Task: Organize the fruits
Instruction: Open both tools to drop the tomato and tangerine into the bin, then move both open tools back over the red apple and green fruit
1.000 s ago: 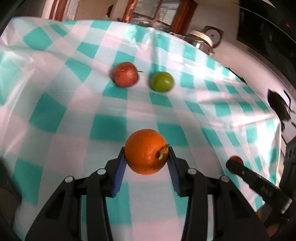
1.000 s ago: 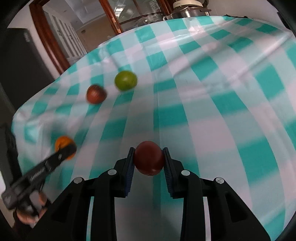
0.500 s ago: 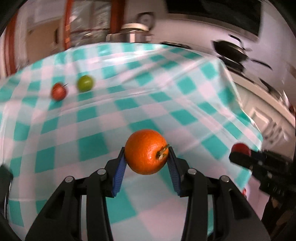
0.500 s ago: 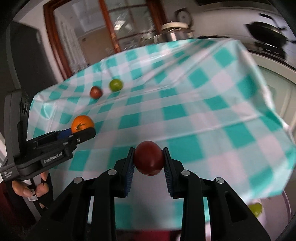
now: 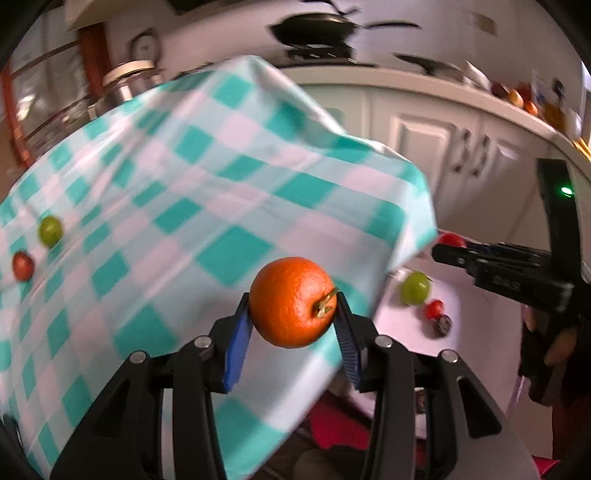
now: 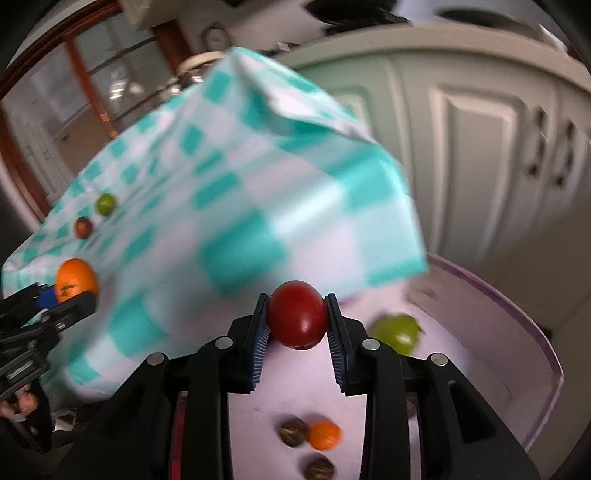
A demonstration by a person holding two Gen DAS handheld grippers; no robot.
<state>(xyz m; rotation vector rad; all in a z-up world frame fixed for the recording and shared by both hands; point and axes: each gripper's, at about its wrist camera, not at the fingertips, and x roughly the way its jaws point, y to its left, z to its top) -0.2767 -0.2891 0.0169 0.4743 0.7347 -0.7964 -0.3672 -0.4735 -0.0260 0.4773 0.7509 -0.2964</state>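
Two fruits are in the air at once: an orange clamped between the blue pads of the left gripper, stem end turned toward the right-hand pad, and a dark red fruit, likely a plum or tomato, pinched at its widest part by the right gripper. Both are held across the middle, which keeps round, smooth skins from squirting out during a carry. The orange hangs over the corner of the bench, above its teal-and-white checked cloth; the red fruit is already past that edge, above a pale round tray with a clear raised rim that sits lower than the bench. That tray looks like the collecting place, since it holds a green fruit, a small orange one and two dark brown pieces.

Back on the cloth, well apart from both grippers, a green fruit and a reddish one lie close together, not yet gathered. The overhanging cloth corner stands between the left gripper and the tray, and the fruit already in the tray leaves limited bare floor for a release. Behind are white cabinet doors and a dark pan on a counter.
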